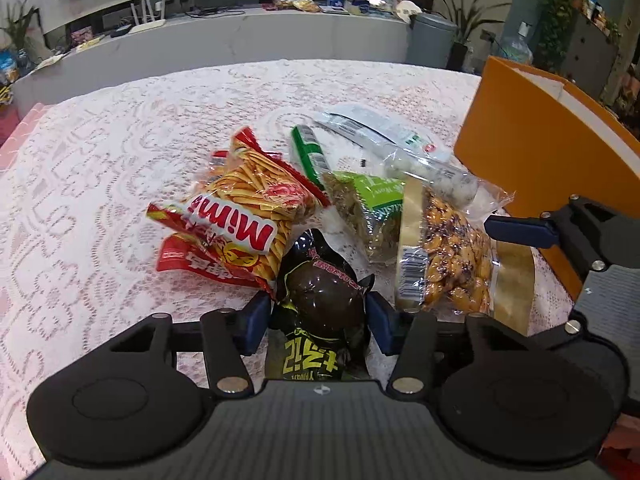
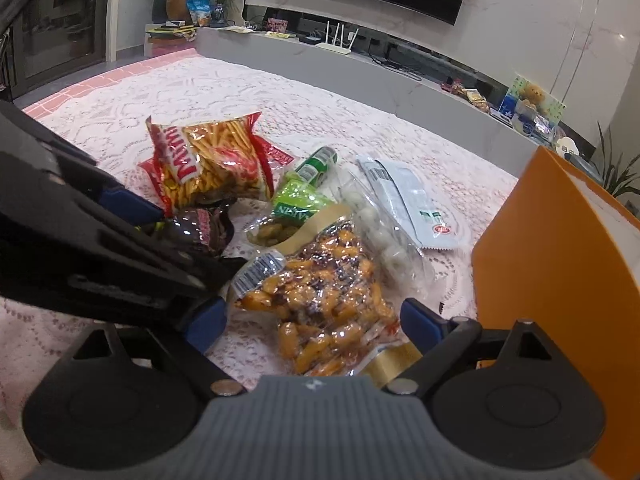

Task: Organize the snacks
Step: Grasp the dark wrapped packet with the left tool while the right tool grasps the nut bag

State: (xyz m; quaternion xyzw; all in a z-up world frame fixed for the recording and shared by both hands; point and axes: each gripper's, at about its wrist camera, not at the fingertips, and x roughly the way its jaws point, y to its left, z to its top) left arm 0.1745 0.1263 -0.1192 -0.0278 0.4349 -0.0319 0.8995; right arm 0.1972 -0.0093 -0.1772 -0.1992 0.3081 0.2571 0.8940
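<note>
Snacks in a heap on the table (image 1: 120, 128). Stick bag (image 1: 240, 208) at left, dark pack (image 1: 320, 288) in front of it. Nut bag (image 1: 452, 260) at right, raisin bag (image 1: 368, 216) between. Ball bag (image 1: 432, 176) and flat pack (image 1: 380, 128) behind. Box (image 1: 540, 152) far right.

The orange box (image 2: 560, 248) runs off the right wrist view's edge.

Both views look forward and down from just behind their own claw, close over the lace-covered counter (image 1: 120, 152). The left wrist view faces the snack pile (image 1: 320, 208) from its left; the right wrist view faces it from the right. Both share the pile, the orange box (image 2: 552, 240) and the far TV wall
</note>
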